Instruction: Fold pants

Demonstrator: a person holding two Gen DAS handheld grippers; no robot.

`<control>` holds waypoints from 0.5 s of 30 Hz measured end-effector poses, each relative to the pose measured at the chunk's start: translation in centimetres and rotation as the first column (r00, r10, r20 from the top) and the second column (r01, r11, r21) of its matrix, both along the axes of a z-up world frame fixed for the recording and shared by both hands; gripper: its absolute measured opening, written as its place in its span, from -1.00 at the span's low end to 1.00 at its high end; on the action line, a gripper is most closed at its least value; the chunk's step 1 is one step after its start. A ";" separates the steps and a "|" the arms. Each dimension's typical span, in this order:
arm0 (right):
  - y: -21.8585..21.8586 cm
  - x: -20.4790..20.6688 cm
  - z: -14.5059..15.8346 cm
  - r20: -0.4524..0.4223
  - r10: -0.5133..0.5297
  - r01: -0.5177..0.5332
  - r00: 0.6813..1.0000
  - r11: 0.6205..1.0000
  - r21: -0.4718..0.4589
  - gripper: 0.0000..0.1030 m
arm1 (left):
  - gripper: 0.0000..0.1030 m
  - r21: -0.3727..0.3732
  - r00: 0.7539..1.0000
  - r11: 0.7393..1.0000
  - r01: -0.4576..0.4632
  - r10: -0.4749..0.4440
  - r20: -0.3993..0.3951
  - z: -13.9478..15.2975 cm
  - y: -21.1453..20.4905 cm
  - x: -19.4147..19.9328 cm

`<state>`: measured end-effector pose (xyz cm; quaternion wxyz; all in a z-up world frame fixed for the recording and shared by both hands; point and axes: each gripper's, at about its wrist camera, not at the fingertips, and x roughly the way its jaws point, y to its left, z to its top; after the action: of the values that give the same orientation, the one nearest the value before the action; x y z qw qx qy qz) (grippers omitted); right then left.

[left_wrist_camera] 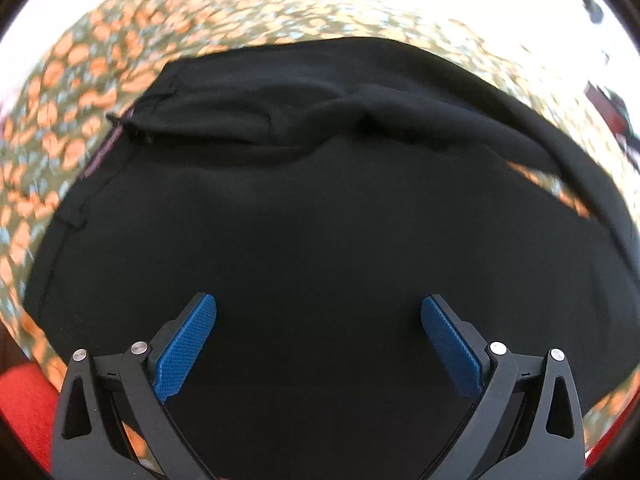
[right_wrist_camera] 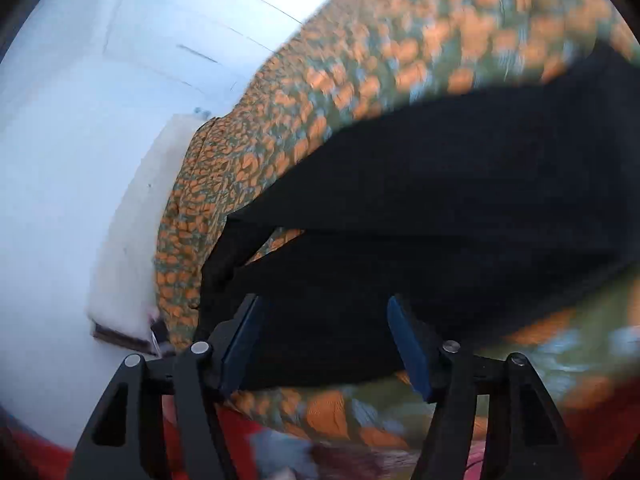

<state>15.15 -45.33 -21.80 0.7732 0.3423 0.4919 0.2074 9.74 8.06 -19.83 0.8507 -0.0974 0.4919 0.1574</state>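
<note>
So there's one pair of black pants (left_wrist_camera: pixel 320 208) here, spread out on a single patterned bedspread (left_wrist_camera: pixel 80 92) with orange blobs on a green-and-pale-blue ground, and two grippers, one per wrist view. In the left wrist view the pants fill most of the frame: the fabric lies mostly flat, with a rumpled ridge running across the far part and what looks like a waistband edge with a thin reddish stripe at the far left. On the right side a narrow wedge of the bedspread shows through between two layers or sections of the black cloth. The left gripper (left_wrist_camera: pixel 319 312) sits right over the pants with its jaws spread wide, two blue textured pads (left_wrist_camera: pixel 186 350) facing each other and nothing pinched between them; I can't tell whether the tips actually touch the cloth. In the right wrist view the pants (right_wrist_camera: pixel 440 208) look like two dark bands stacked, with a sliver of bedspread (right_wrist_camera: pixel 380 52) peeking between them at the left end. The right gripper (right_wrist_camera: pixel 324 312) is also parted wide, with its two dark blue pads over the near edge of the cloth and holding nothing. That view is pretty motion-blurred. Beyond the bed there's a white wall (right_wrist_camera: pixel 80 120), and something red (left_wrist_camera: pixel 24 404) sits at the bottom edge of both views. No containers anywhere that I can see.
</note>
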 end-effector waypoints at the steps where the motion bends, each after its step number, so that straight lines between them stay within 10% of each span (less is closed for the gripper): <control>1: -1.1 0.4 -0.6 -0.005 -0.076 0.076 0.997 0.997 -0.023 0.26 | 0.99 0.005 1.000 1.000 0.010 -0.010 0.000 0.1 0.0 -0.1; 6: -8.2 0.1 -2.6 -0.072 -0.412 0.415 0.909 0.909 0.038 0.19 | 0.99 0.001 1.000 1.000 0.020 -0.020 -0.003 0.1 -0.1 -0.9; 9: -9.2 0.4 -2.7 -0.058 -0.455 0.454 0.889 0.891 -0.033 -0.34 | 0.99 -0.004 1.000 1.000 0.014 -0.014 -0.013 0.2 -0.4 -0.3; 10: -9.4 0.9 -2.8 -0.052 -0.465 0.462 0.884 0.884 -0.070 -0.80 | 0.99 -0.015 0.999 1.000 0.022 -0.022 -0.026 0.4 -0.6 -0.1; 15: -7.9 1.7 0.0 0.064 -0.381 0.387 0.922 0.910 -0.151 -0.90 | 0.98 -0.123 0.999 0.991 0.053 -0.051 0.019 3.5 0.1 3.3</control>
<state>16.86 -53.27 -21.84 0.8320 0.3654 0.4171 0.0167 13.07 8.19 -16.31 0.8506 -0.1385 0.4965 0.1036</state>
